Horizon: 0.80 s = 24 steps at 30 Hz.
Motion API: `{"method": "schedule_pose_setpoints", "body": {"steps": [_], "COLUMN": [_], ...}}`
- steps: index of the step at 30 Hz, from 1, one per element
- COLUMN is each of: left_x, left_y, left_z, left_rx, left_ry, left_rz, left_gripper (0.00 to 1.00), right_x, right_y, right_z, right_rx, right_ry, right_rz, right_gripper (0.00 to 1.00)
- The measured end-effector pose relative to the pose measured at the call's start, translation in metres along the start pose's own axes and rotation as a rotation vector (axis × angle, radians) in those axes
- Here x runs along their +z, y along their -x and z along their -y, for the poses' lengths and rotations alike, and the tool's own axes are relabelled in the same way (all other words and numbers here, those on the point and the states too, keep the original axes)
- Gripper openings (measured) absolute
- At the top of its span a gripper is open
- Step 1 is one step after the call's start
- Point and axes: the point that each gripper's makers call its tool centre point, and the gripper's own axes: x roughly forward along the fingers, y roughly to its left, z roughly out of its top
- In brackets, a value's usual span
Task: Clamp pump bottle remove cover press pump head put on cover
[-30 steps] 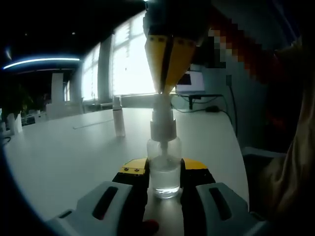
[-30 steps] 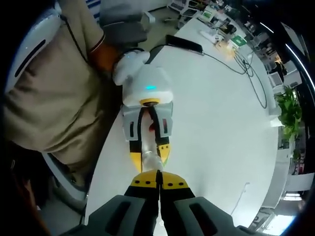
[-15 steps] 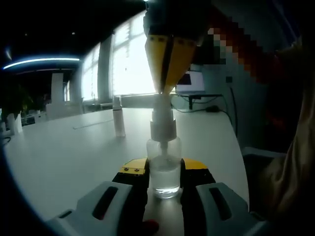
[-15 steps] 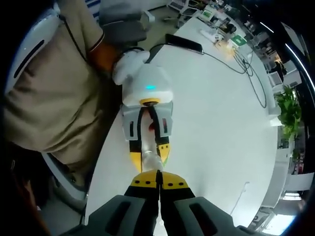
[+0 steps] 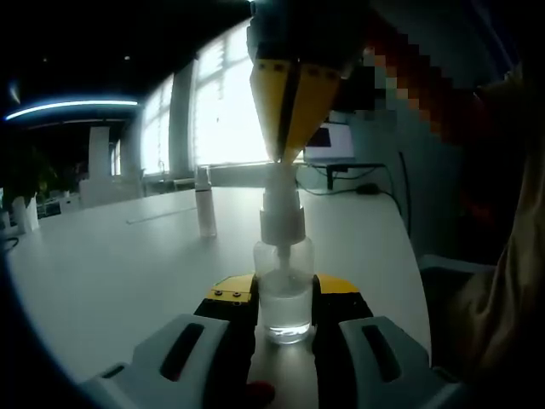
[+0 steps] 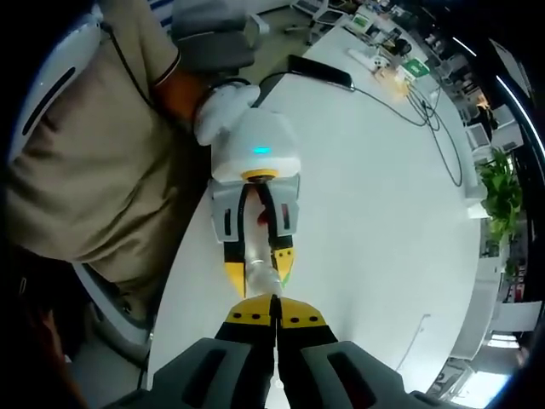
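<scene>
**Pump bottle clamped upright, pressed from above**

We see the left gripper (image 5: 284,317) clamping the clear pump bottle (image 5: 283,294) on the white table (image 5: 128,256), its long axis vertical, pump head (image 5: 281,217) upward. The right gripper (image 5: 288,153), jaws closed together, touches its top.

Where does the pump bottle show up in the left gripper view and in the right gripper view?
Left gripper view: the pump bottle stands low at centre, clamped between the left gripper jaws, with the right gripper shut on its top.
Right gripper view: the bottle sits just below centre, seen from above.
Shared landmark: the white table under it.
</scene>
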Motion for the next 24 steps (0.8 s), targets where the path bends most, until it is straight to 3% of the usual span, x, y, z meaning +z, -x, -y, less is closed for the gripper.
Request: {"method": "schedule_pose_setpoints", "body": {"steps": [24], "left_x": [-0.0003], "left_y": [-0.0008], "left_z": [-0.0006], "left_rx": [0.0], "left_ry": [-0.002], "left_rz": [-0.001], "left_gripper": [0.15], "right_x": [-0.0008], "right_y": [-0.0035], "right_z": [-0.0006], "right_rx": [0.009], "right_ry": [0.007], "right_rz": [-0.03], "right_gripper": [0.0]}}
